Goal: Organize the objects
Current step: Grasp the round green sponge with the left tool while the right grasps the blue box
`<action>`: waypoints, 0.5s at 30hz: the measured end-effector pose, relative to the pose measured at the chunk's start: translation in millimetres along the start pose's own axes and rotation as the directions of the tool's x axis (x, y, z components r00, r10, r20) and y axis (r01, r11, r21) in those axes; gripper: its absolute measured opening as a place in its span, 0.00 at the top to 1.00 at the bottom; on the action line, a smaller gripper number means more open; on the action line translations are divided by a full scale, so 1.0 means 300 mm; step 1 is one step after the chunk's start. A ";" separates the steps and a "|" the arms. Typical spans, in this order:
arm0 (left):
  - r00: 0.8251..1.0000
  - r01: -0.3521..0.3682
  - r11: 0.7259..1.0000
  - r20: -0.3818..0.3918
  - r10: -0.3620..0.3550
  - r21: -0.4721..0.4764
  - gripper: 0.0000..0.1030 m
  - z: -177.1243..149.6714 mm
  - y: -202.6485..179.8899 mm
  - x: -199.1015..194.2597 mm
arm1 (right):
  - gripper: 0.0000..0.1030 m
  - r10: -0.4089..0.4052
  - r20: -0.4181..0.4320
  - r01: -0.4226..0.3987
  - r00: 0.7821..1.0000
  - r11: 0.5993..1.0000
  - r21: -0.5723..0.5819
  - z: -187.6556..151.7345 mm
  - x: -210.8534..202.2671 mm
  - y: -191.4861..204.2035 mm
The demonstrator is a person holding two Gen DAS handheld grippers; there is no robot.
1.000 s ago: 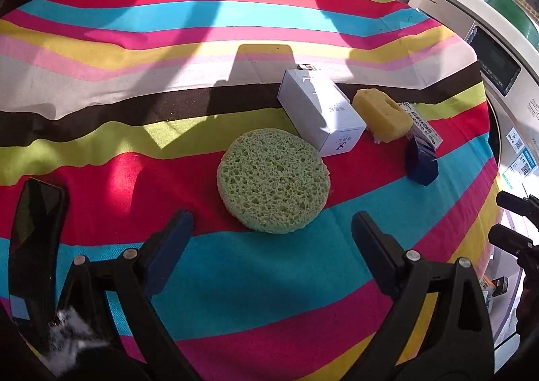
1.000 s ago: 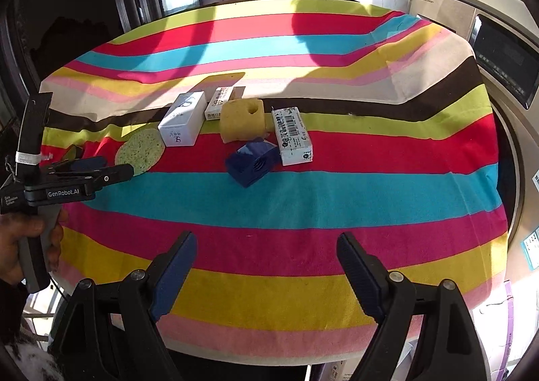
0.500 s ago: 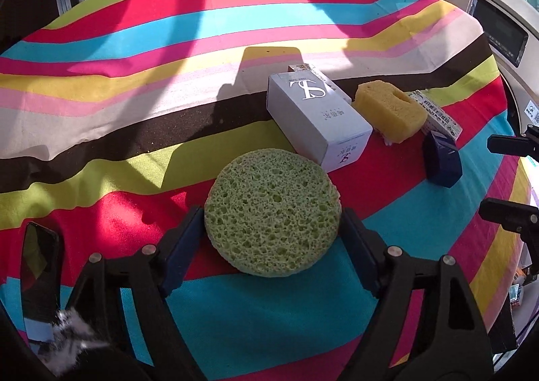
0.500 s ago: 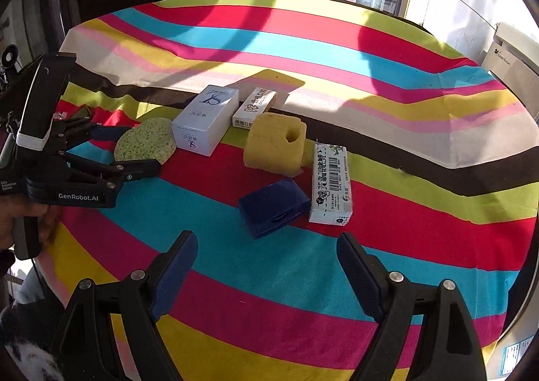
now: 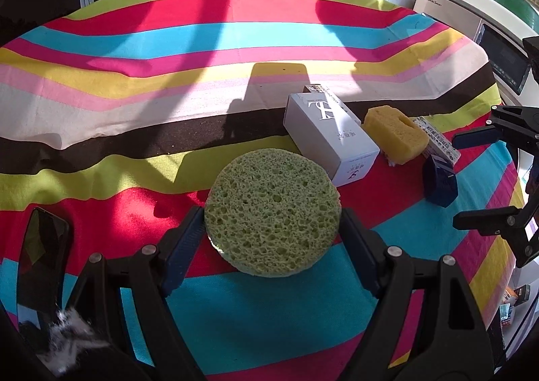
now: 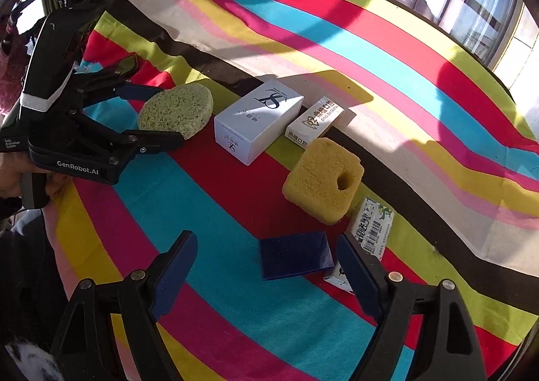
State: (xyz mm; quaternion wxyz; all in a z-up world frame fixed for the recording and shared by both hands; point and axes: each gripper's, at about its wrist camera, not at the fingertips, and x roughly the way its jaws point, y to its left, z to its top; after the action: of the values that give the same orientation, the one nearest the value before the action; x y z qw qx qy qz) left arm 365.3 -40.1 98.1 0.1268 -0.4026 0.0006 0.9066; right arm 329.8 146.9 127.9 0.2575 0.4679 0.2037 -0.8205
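The round green sponge [image 5: 271, 211], lying on the striped tablecloth [image 5: 168, 44] near its left edge, is clamped between the just-narrowed jaws of the left gripper [image 5: 272, 239], while the right gripper [image 6: 266, 266] is held wide over the blue box [image 6: 295, 259].

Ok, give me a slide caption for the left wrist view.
Left gripper closed on round green sponge atop striped tablecloth.

The striped-cloth counter [image 5: 134, 54] is viewed steeply downward, close, from both wrists; the round green sponge [image 5: 272, 212] is shared.
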 end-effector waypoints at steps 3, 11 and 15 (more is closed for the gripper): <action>1.000 -0.002 1.000 -0.001 0.002 0.001 0.20 -0.001 0.001 0.000 | 0.17 0.039 -0.044 -0.041 0.998 0.998 -0.039 0.014 0.044 0.007; 1.000 0.003 1.000 -0.003 -0.003 -0.008 0.20 -0.003 0.003 -0.001 | 0.38 0.006 -0.114 -0.008 0.993 1.000 -0.023 -0.014 0.083 -0.058; 1.000 0.004 1.000 -0.005 -0.004 -0.007 0.20 -0.003 0.001 -0.001 | 0.44 0.011 -0.109 -0.012 0.994 1.000 -0.017 -0.019 0.088 -0.049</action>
State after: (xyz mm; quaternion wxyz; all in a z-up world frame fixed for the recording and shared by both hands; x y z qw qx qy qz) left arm 366.2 -40.5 97.8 0.1271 -0.4051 -0.0030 0.9054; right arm 313.2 155.4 103.6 0.2549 0.5109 0.2221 -0.7904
